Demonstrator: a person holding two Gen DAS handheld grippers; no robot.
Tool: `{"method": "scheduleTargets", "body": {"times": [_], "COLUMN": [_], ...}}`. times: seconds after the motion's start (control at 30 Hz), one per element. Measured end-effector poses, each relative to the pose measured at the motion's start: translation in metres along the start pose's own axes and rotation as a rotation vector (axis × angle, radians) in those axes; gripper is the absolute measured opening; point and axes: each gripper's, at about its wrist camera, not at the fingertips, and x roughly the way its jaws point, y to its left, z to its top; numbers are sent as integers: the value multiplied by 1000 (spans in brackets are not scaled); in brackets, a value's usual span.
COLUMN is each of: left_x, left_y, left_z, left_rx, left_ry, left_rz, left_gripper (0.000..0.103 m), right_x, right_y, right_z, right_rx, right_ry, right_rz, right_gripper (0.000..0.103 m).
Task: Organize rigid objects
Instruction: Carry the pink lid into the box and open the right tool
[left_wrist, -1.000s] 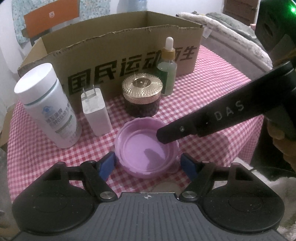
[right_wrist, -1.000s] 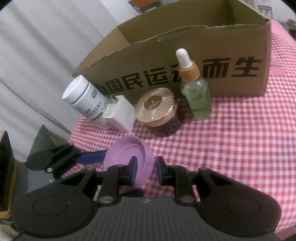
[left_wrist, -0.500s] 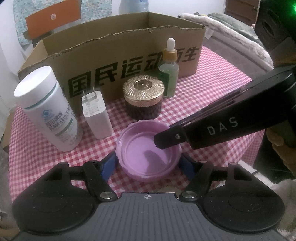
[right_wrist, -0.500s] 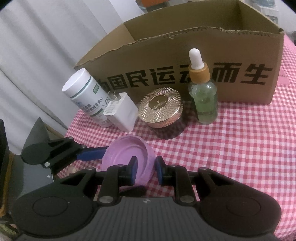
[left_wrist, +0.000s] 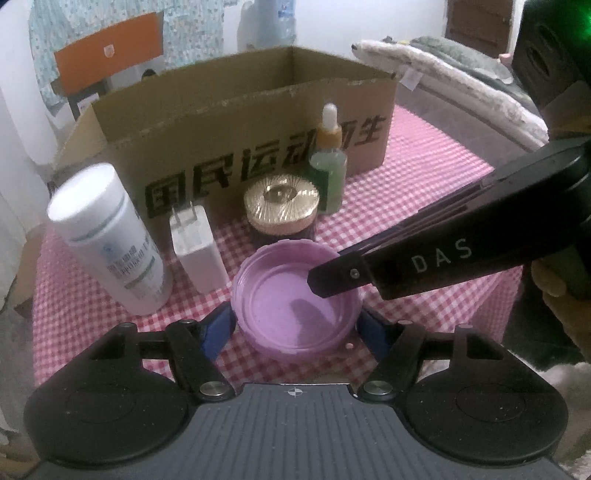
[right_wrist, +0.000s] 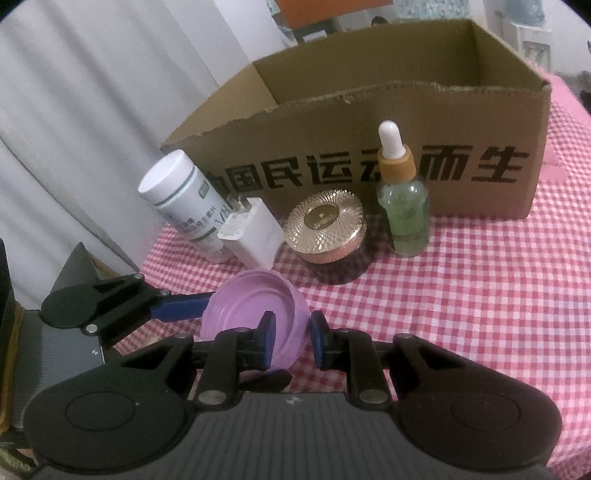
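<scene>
Checked cloth (left_wrist: 424, 177) — purple lid (left_wrist: 295, 299) btwn both claws, box (left_wrist: 258, 122) behind

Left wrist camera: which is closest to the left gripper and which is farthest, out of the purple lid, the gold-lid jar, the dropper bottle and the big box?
From the left gripper:
1. Purple lid, between its fingers.
2. Gold-lid jar, just behind the lid.
3. Dropper bottle, behind the jar, slightly right.
4. Cardboard box, at the back.
</scene>
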Motion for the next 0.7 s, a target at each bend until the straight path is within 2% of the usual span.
{"method": "scheduleTargets", "body": {"times": [0.2,0.33,0.43,0.57,0.7], "left_x": [-36,-63,-73,-62,-33], "left_y": [1,6,16,34,63], "left_z": [16,40,66,106,144], "left_rx": [22,67,98,104,63], "left_ry": [-93,-184,-224,-221,-136], "left_rz": [23,57,83,83,53], "left_gripper": [72,72,72,72,72], "right_x": [-33,-64,-81,-81,-54], "right_y": [18,35,45,48,34], "right_z": [13,38,65,113,171], "right_rx": [-41,-115,-177,-227,-213], "right_ry": [-87,-177,-229,-233,-157], "right_rz": [-2,-7,-7,-1,20], "right_gripper": [22,22,22,22,22]}}
